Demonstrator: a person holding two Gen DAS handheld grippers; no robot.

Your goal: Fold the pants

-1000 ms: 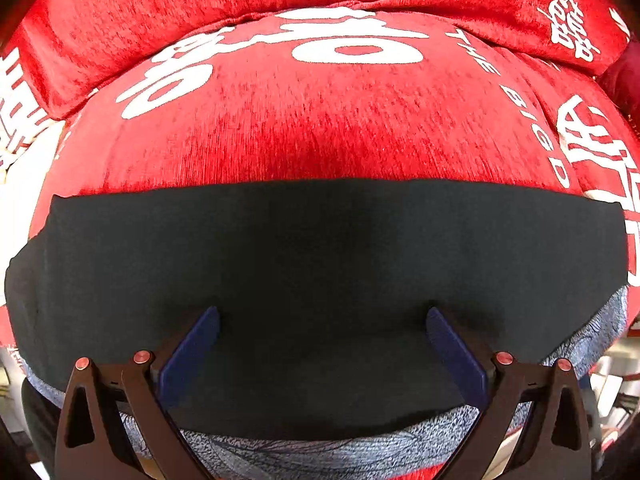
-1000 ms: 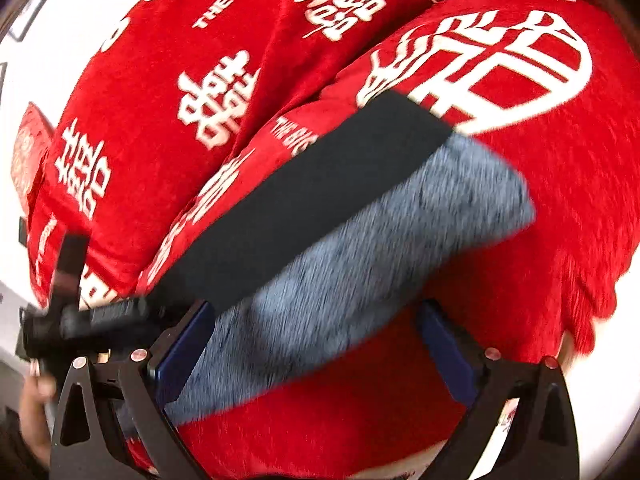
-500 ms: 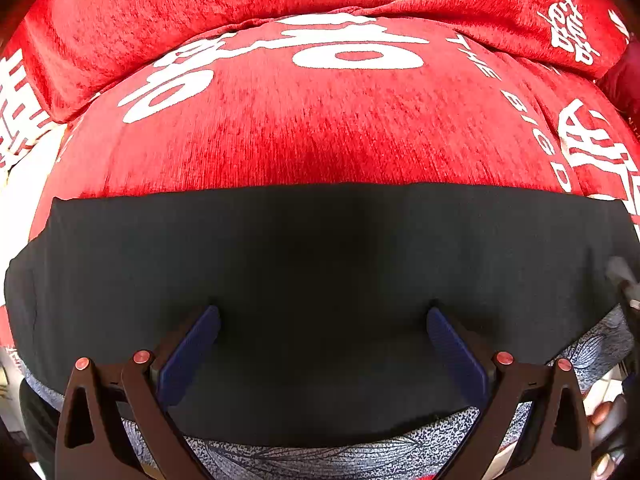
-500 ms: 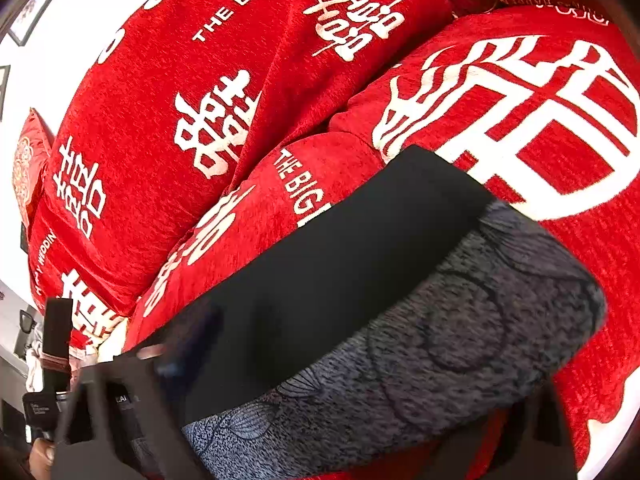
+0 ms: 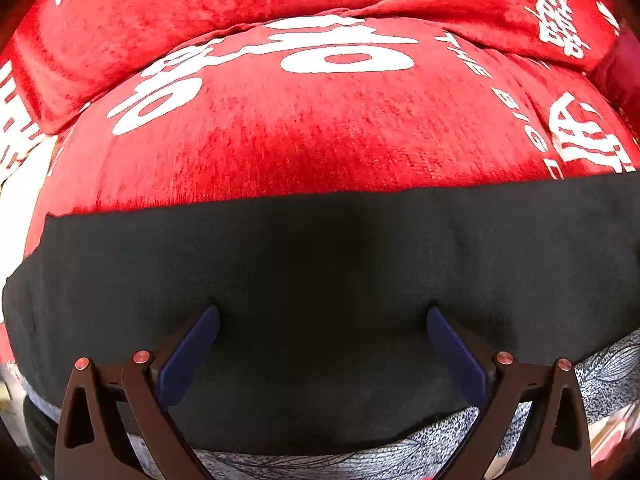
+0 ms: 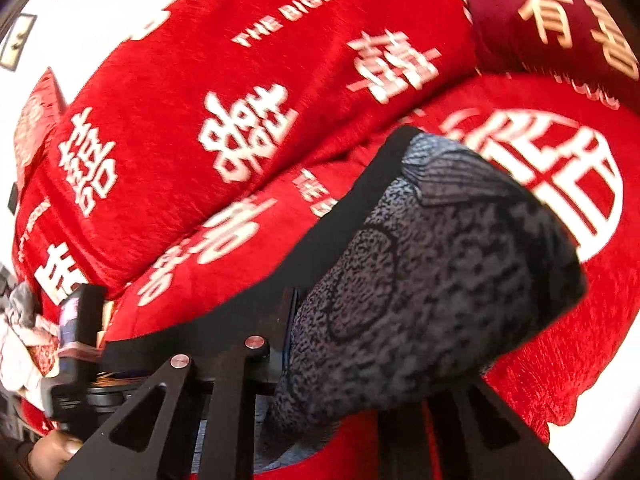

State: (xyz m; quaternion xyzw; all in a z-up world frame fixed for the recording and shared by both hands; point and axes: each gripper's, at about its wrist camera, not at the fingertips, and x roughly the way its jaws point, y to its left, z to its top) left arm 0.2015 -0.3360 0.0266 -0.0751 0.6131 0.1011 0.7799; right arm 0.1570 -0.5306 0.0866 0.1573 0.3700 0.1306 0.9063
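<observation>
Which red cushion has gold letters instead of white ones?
The darker red cushion at the right wrist view's top right; the other red cushions carry white letters.

Black-banded grey speckled pants [image 6: 432,304] on a red cover [image 5: 304,136] with white lettering

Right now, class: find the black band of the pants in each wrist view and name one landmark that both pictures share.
Left wrist view: the black band runs across the whole lower half, behind the open left hand-held gripper.
Right wrist view: it runs diagonally from lower left up to centre, beside the grey patterned fabric.
Shared landmark: the red cover with white lettering.
</observation>
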